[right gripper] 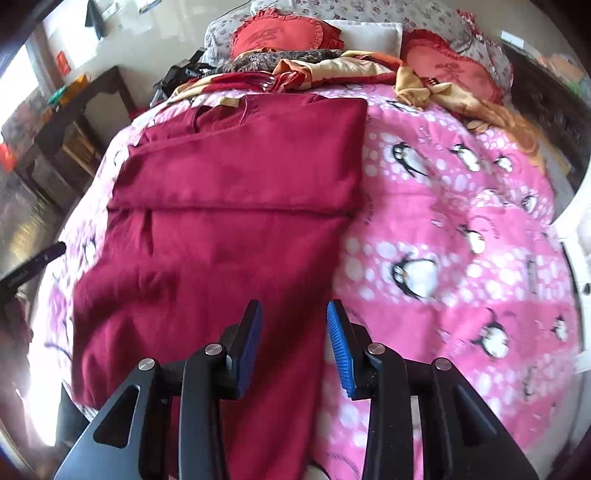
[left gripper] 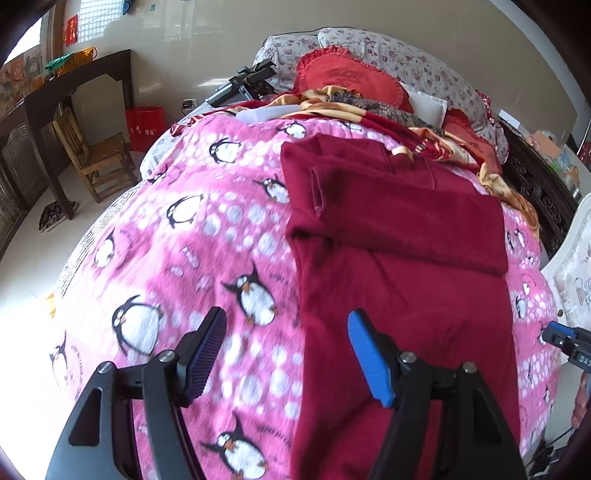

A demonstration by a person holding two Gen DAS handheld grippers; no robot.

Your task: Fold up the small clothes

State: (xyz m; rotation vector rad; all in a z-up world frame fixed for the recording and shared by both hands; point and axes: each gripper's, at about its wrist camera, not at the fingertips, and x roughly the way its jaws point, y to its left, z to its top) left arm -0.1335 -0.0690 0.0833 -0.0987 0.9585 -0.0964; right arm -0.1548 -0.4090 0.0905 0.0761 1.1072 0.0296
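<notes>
Left wrist view: the left claw (left gripper: 286,349) hangs wide apart and empty over the near left edge of a dark red garment (left gripper: 399,258), which lies partly folded on a pink penguin blanket (left gripper: 177,236) covering the bed; a wooden chair (left gripper: 98,158) stands on the floor beyond. Right wrist view: the right claw (right gripper: 293,345) is parted and holds nothing, above the garment's (right gripper: 229,221) near right edge, with red heart cushions (right gripper: 284,35) at the headboard end.

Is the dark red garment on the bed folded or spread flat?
Partly folded: the dark red garment has its far part doubled over, with a fold edge across the middle.
</notes>
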